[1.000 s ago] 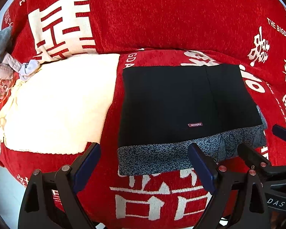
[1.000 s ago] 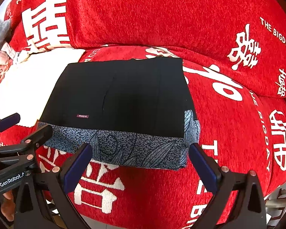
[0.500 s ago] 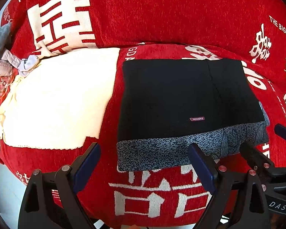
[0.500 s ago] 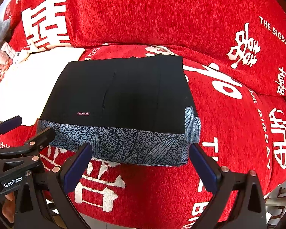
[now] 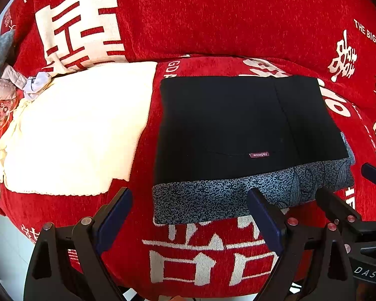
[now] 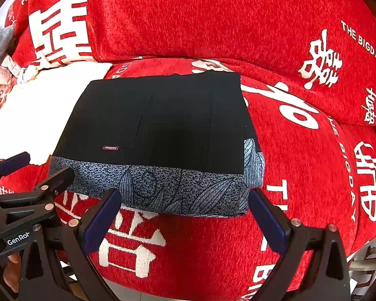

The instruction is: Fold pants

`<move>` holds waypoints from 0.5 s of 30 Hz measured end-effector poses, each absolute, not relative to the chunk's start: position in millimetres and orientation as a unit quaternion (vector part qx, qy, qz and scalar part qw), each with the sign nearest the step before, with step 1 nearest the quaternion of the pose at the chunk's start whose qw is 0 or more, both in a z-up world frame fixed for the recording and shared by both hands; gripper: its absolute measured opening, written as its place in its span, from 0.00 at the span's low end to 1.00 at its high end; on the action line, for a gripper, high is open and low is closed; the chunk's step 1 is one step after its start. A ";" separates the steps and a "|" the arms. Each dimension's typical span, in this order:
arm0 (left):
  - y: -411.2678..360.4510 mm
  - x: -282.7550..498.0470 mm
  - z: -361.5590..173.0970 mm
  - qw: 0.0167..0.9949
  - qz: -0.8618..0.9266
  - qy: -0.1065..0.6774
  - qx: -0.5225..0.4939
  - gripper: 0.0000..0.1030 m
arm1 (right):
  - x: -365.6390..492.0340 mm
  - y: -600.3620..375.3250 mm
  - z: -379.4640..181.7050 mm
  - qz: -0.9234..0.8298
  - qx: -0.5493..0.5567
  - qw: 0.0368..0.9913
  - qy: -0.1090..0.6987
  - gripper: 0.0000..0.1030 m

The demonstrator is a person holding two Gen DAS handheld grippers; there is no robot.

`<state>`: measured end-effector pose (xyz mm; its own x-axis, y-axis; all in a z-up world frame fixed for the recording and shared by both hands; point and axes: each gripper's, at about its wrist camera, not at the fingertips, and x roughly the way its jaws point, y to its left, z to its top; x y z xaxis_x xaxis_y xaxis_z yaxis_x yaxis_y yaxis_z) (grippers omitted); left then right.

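Note:
The folded pants lie flat on the red sofa seat, black on top with a small "FASHION" tag and a blue-grey patterned band along the near edge. They also show in the right wrist view. My left gripper is open and empty, just short of the pants' near left edge. My right gripper is open and empty, at the near right edge. Each gripper shows in the other's view, the right one and the left one.
A cream cloth lies on the seat left of the pants. Grey and patterned clothes are piled at the far left. The red backrest with white characters rises behind. The seat's front edge drops to a pale floor.
Both grippers have eased slightly back and up from the pants, which lie still. The jaws stay open.

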<state>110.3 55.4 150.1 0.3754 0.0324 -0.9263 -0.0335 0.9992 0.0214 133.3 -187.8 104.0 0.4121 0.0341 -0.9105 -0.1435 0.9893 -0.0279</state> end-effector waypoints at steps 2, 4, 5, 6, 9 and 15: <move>55.0 110.3 149.8 0.829 0.019 0.559 -0.002 0.90 | 133.2 -187.8 103.9 0.053 -0.051 0.839 0.539 0.98; 55.2 110.5 149.6 0.829 0.019 0.559 -0.001 0.90 | 133.4 -187.8 103.9 0.053 -0.051 0.839 0.540 0.98; 55.2 110.5 149.6 0.829 0.019 0.560 -0.001 0.90 | 133.4 -187.6 103.9 0.052 -0.051 0.839 0.540 0.98; 55.1 110.7 149.4 0.828 0.019 0.560 -0.001 0.90 | 133.5 -187.3 104.0 0.052 -0.051 0.839 0.539 0.98; 55.3 110.6 148.7 0.828 0.017 0.561 -0.001 0.90 | 133.7 -186.9 103.9 0.052 -0.050 0.839 0.540 0.98; 55.3 111.3 146.8 0.827 0.015 0.561 0.002 0.90 | 132.7 -188.2 102.5 0.053 -0.050 0.838 0.540 0.98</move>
